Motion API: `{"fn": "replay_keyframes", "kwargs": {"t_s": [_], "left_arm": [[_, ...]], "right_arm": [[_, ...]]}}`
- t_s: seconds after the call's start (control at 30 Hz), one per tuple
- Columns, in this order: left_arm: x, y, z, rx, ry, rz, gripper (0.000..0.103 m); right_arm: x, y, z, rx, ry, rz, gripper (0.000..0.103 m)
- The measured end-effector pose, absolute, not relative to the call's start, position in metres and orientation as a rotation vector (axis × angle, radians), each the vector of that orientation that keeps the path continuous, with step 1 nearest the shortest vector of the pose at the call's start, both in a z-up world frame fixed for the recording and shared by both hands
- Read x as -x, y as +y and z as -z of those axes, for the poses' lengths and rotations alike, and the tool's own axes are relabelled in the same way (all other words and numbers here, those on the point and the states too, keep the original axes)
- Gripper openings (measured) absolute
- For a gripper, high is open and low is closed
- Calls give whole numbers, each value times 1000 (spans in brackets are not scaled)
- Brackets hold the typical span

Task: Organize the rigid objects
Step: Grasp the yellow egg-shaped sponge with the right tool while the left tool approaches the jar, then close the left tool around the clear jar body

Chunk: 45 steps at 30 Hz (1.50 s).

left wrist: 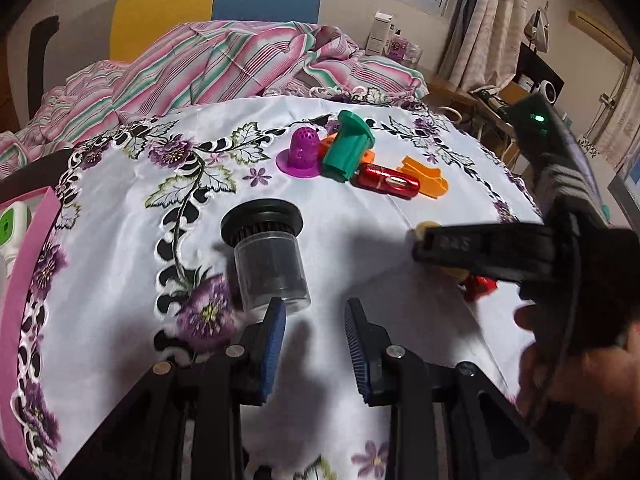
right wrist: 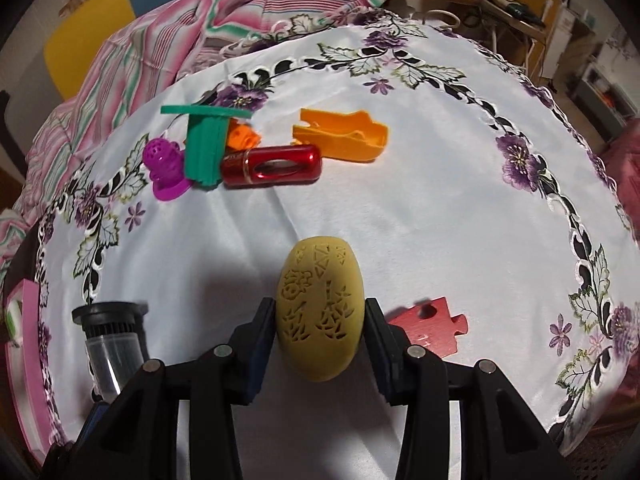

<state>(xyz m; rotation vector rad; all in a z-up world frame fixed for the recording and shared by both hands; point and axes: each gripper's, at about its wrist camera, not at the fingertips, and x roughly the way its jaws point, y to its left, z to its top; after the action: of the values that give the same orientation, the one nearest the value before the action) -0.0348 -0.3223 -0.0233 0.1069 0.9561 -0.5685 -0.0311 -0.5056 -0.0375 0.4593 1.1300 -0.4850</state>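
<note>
White embroidered tablecloth [right wrist: 420, 200] with purple flowers covered the whole work surface, a striped blanket [left wrist: 224, 64] bunched up behind it.

So the yellow carved egg [right wrist: 320, 312] sat right between the fingers of the right gripper [right wrist: 320, 354], both pads pressed against its sides, wide end tucked back toward the camera and narrow end poking forward. Clamped solid, by the look of it. Just to its right a red puzzle piece [right wrist: 432, 326] lay flat on the cloth, partly under the gripper finger.

The left gripper [left wrist: 316, 344] had its blue-padded fingers apart with nothing between them, only bare cloth. A clear jar with a black ribbed cap [left wrist: 268, 256] lay tipped on its side just ahead of the left finger, its base nearly at the fingertip (touching or not, I couldn't tell).

Further back there was a little pile: purple perforated dome [right wrist: 164, 168], green flanged piece [right wrist: 204, 148] leaning beside it, red metallic capsule [right wrist: 272, 166] lying against the green one, and an orange tray-shaped piece [right wrist: 344, 136] a bit apart to the right. A pink box edge [left wrist: 28, 264] showed at the far left.
</note>
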Motion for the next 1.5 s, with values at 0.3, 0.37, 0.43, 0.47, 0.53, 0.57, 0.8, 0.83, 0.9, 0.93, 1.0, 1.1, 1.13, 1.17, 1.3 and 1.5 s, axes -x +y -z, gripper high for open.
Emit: {"fn": "replay_keyframes", "kwargs": {"t_s": [0.3, 0.37, 0.43, 0.47, 0.53, 0.57, 0.8, 0.83, 0.9, 0.93, 1.0, 1.1, 1.13, 1.17, 1.3, 1.5], "left_arm": [[11, -320, 40, -88, 988, 552, 30], [8, -321, 42, -83, 991, 552, 30], [7, -323, 40, -82, 977, 551, 30], [6, -325, 37, -86, 962, 553, 30], [4, -331, 35, -101, 948, 550, 30], [2, -334, 35, -107, 944, 556, 30], [-14, -352, 36, -128, 920, 597, 30], [-15, -354, 35, -134, 910, 611, 30], [-16, -359, 33, -153, 886, 644, 30], [-18, -362, 32, -160, 883, 672, 30], [-20, -367, 32, -180, 881, 713, 30], [-24, -373, 30, -243, 857, 741, 31], [-25, -375, 29, -264, 854, 754, 34], [-26, -376, 27, -288, 839, 779, 39], [-24, -378, 15, -371, 720, 899, 62], [-36, -399, 30, -451, 774, 995, 65]], "right_arm": [[28, -501, 37, -464, 1124, 450, 44], [29, -502, 37, -468, 1124, 448, 44], [29, -501, 37, -470, 1124, 443, 44], [28, -501, 37, -467, 1125, 442, 44], [28, -500, 38, -467, 1127, 438, 44], [28, -500, 38, -469, 1127, 438, 44], [29, -503, 40, -480, 1129, 443, 44], [29, -504, 40, -485, 1130, 445, 44], [30, -506, 41, -503, 1128, 452, 44], [31, -508, 41, -514, 1128, 457, 44], [33, -512, 42, -538, 1124, 464, 44], [38, -517, 42, -573, 1104, 483, 44], [40, -519, 41, -583, 1096, 490, 44], [42, -521, 41, -596, 1088, 500, 44], [52, -531, 42, -663, 1056, 531, 44], [52, -531, 43, -677, 1057, 536, 44]]}}
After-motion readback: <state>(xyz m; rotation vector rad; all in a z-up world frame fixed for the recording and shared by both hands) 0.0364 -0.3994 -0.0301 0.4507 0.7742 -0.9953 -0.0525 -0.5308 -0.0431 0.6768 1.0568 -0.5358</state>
